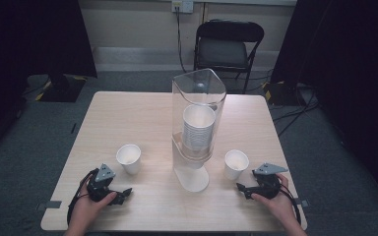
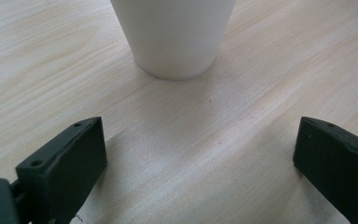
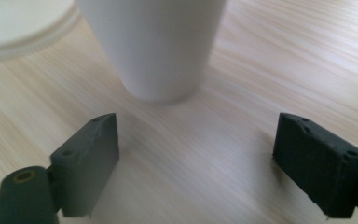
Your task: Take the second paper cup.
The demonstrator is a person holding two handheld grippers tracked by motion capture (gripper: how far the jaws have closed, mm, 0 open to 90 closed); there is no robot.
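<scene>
Two white paper cups stand upright on the wooden table. The left cup is just ahead of my left gripper, whose jaws stand wide apart with nothing between them. The right cup stands just ahead of my right gripper, also open and empty, a short way back from the cup. Between the cups rises a clear cup dispenser on a white base, holding a stack of white cups.
A black folding chair stands beyond the table's far edge. Dark curtains flank the room on both sides, and cables lie on the carpet at the right. Bare tabletop lies along the far half of the table, behind the dispenser.
</scene>
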